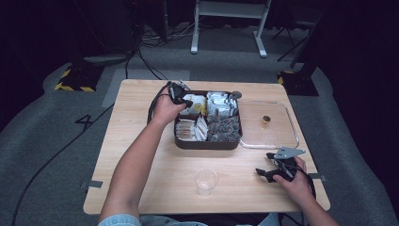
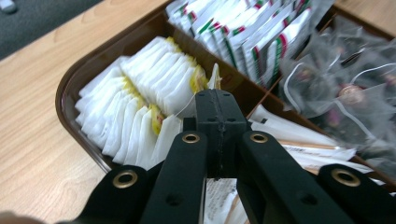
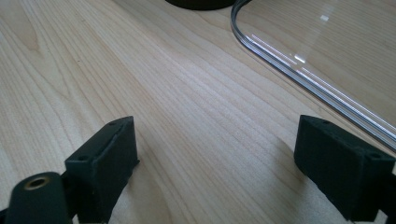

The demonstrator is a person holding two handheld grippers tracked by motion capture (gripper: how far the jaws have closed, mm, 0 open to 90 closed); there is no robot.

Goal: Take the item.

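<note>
A dark brown tray [image 1: 207,145] with four compartments sits mid-table. My left gripper [image 1: 186,101] hangs over its back-left compartment, which is packed with white tea bags [image 2: 140,102] carrying yellow tags. Its jaws are shut, and a white tea bag corner [image 2: 215,78] with a thread pokes out at the tips of the left gripper [image 2: 216,95]. My right gripper [image 1: 263,173] rests low over the bare wood near the front right, open, with nothing between the jaws of the right gripper [image 3: 217,154].
The other compartments hold striped white packets [image 2: 243,37], clear mesh bags with dark contents [image 2: 345,93] and paper sachets [image 2: 299,140]. A clear lid [image 1: 282,136] lies right of the tray with a small brown object [image 1: 266,120] on it. A clear plastic cup [image 1: 206,181] stands near the front edge.
</note>
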